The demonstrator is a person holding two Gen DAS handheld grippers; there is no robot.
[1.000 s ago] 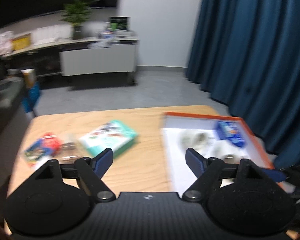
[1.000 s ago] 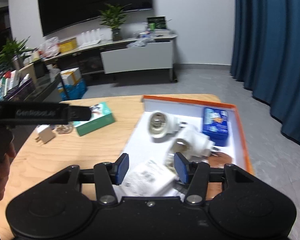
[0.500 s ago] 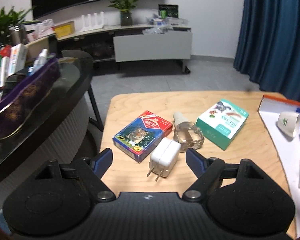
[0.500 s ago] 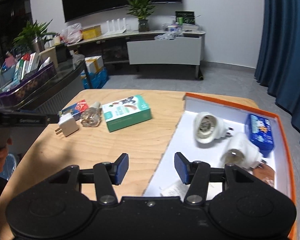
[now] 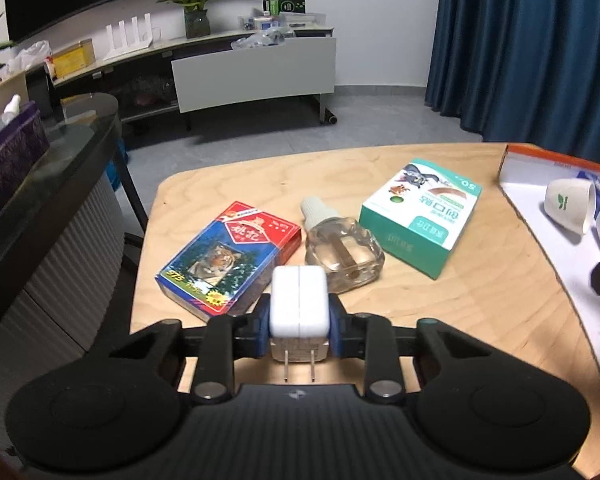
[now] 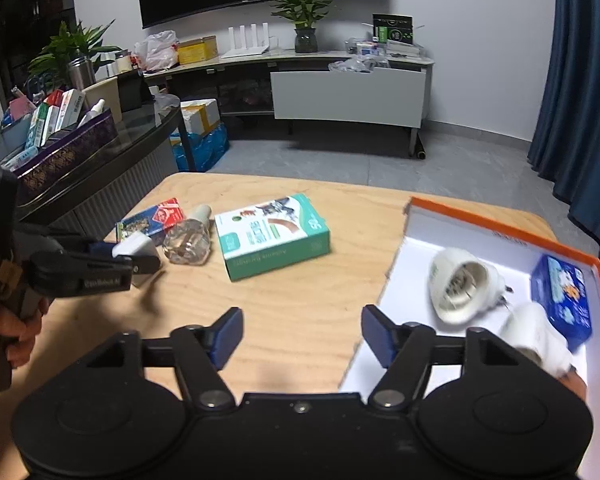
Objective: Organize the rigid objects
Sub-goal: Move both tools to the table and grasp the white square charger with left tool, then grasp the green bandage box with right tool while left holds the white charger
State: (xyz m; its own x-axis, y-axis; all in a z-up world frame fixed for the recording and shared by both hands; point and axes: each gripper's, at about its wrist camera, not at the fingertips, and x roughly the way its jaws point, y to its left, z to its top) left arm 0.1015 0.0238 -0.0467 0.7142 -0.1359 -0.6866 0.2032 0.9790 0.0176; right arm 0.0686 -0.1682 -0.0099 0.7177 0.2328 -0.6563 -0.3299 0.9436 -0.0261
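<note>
My left gripper (image 5: 299, 322) is shut on a white plug charger (image 5: 299, 300), its prongs pointing back at the camera; the same grip shows in the right wrist view (image 6: 134, 252). Just beyond lie a red and blue card box (image 5: 230, 256), a clear glass refill bottle (image 5: 340, 248) and a teal carton (image 5: 420, 220) on the wooden table (image 5: 480, 320). My right gripper (image 6: 302, 336) hovers over the table beside the orange-rimmed box (image 6: 500, 232), its jaws opening with nothing between them.
Inside the orange-rimmed box lie two white plug-in devices (image 6: 460, 284) and a small blue box (image 6: 562, 300). A hand (image 6: 8, 320) holds the left gripper at the table's left edge. A dark glass-topped counter (image 6: 100, 160) stands left of the table.
My left gripper swung from the orange box to the loose items and closed on the white charger. My right gripper moved left off the box and its jaws widened.
</note>
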